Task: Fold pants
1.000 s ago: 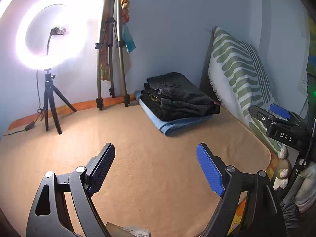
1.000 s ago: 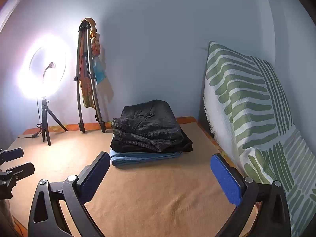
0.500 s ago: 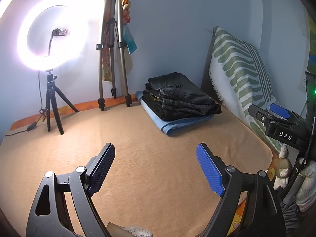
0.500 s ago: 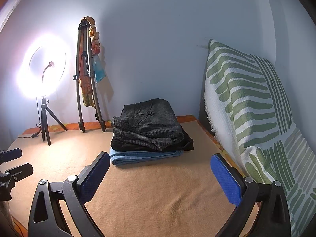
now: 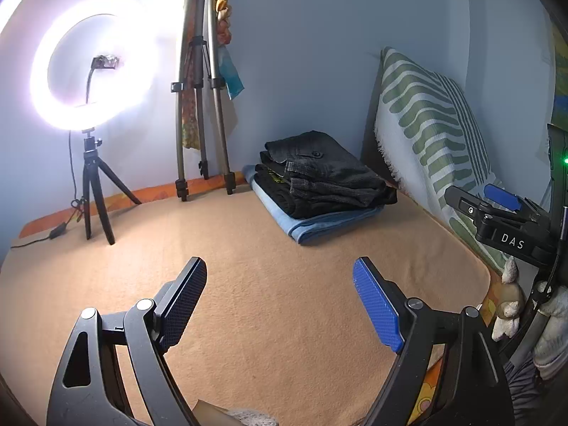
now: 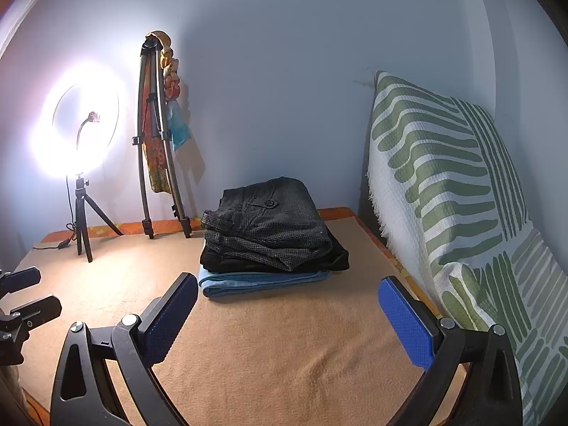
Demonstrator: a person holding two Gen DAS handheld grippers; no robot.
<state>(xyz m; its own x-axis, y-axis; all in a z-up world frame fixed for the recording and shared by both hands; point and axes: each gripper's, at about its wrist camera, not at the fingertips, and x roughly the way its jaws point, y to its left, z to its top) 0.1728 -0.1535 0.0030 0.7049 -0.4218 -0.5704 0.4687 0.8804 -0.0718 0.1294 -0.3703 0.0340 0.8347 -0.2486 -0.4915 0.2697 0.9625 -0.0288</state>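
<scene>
A stack of folded pants (image 5: 325, 174) lies at the back right of the tan blanket (image 5: 248, 284): dark checked pairs on top of a light blue pair (image 5: 319, 223). The right wrist view shows the stack (image 6: 269, 227) straight ahead, with the blue pair (image 6: 262, 280) at the bottom. My left gripper (image 5: 280, 301) is open and empty, above the blanket in front of the stack. My right gripper (image 6: 287, 319) is open and empty, close in front of the stack. The right gripper also shows at the right edge of the left wrist view (image 5: 497, 209). The left gripper shows at the left edge of the right wrist view (image 6: 21, 298).
A lit ring light on a small tripod (image 5: 88, 71) stands at the back left, its cable on the blanket. A folded tall tripod (image 5: 200, 106) leans on the wall. A green-striped white pillow (image 6: 454, 195) lines the right side. Soft toys (image 5: 511, 294) sit at the front right corner.
Both grippers have drifted slightly; the stack sits a little lower and nearer in both views. Nothing was taken hold of or let go.
</scene>
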